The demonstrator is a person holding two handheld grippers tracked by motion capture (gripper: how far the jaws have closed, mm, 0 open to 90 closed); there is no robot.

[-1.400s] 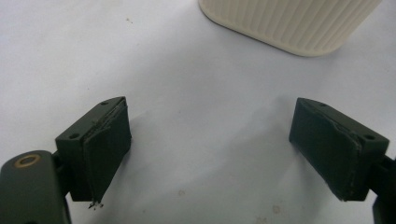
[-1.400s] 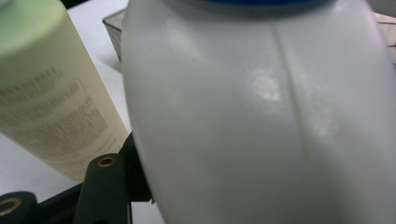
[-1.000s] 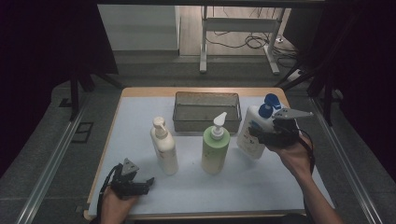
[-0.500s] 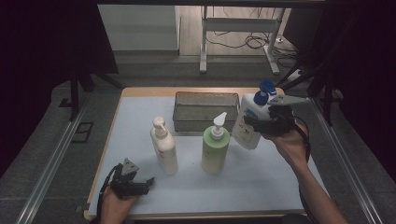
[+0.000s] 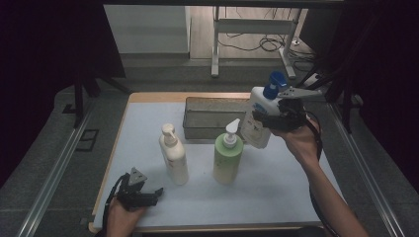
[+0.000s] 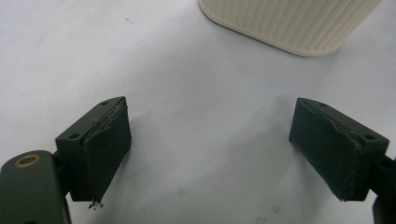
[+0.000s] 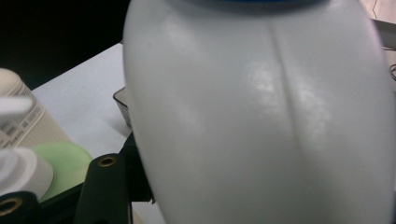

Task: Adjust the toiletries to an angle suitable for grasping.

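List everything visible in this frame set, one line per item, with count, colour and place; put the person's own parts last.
White plastic pump bottle with blue pump: 1, white and blue, lifted off the table near the basket's right end.
Green plastic pump bottle: 1, green with white pump, mid-table.
Cream ribbed pump bottle: 1, cream, left of the green one.
Dark mesh basket: 1, dark grey, far side of the table.
Table: 1, pale top.
Left hand-held gripper: 1, black, open, near edge.
Right hand-held gripper: 1, black, clamped on the white bottle.
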